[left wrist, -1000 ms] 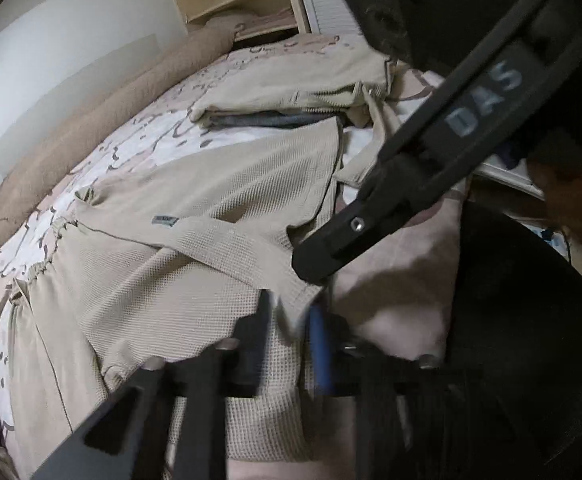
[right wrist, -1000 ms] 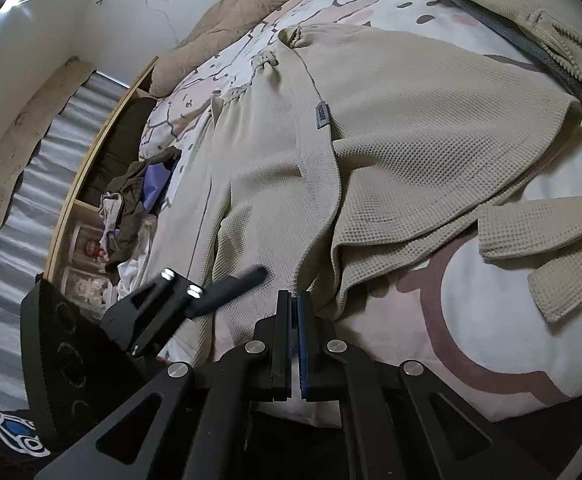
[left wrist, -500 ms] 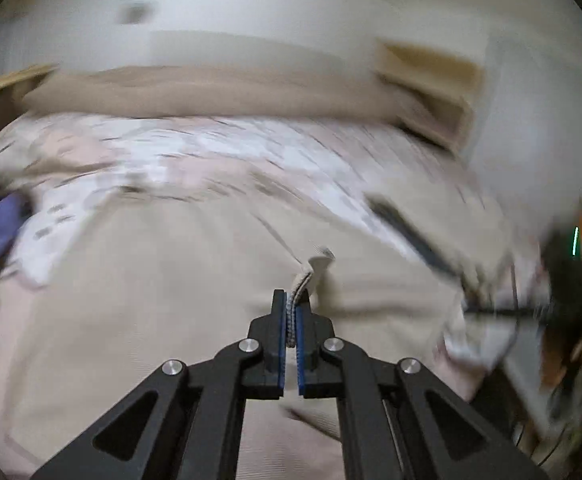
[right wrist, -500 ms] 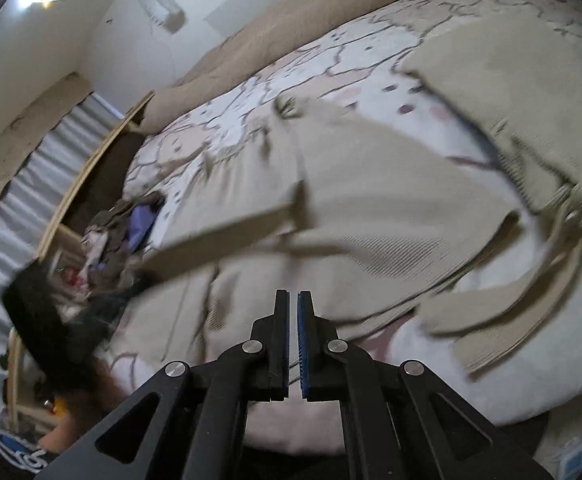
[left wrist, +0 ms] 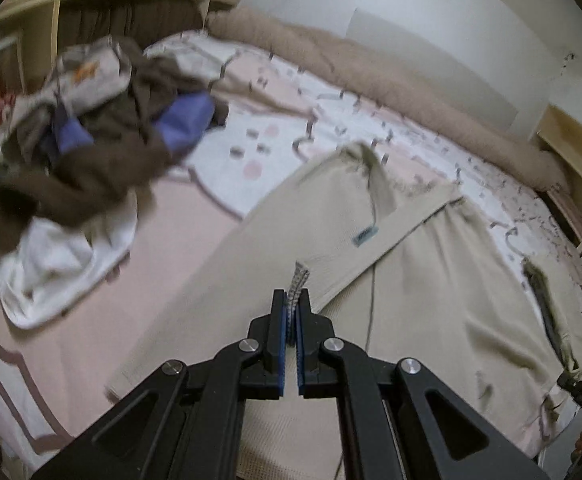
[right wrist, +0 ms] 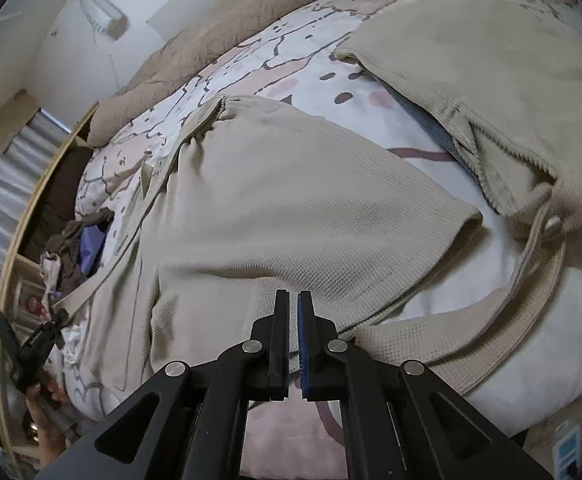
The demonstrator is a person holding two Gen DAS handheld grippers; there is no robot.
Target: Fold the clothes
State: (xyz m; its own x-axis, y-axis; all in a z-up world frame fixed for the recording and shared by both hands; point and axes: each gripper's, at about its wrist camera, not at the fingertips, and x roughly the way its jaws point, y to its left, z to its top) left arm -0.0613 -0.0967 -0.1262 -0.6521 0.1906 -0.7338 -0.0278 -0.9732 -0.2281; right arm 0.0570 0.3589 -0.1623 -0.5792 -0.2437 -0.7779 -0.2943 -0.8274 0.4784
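A beige waffle-knit robe [left wrist: 423,280] lies spread on the bed; it also shows in the right wrist view [right wrist: 291,200]. My left gripper [left wrist: 292,312] is shut on the robe's edge band [left wrist: 298,280], pinching a strip that sticks up between the pads. From the right wrist view the left gripper [right wrist: 51,328] sits at the far left, holding the band pulled taut. My right gripper [right wrist: 293,320] is shut and empty, just above the robe's near hem. The robe's belt [right wrist: 491,320] trails to the right.
A heap of brown, blue and white clothes [left wrist: 103,120] lies on the bed at left. A folded beige garment over a grey one [right wrist: 511,92] sits at right. A tan blanket roll [left wrist: 391,80] runs along the wall. Wooden shelves [left wrist: 91,12] stand behind.
My left gripper has closed on the robe's band and carried it left across the bed, pulling it taut. My right gripper has lifted slightly and stays shut.
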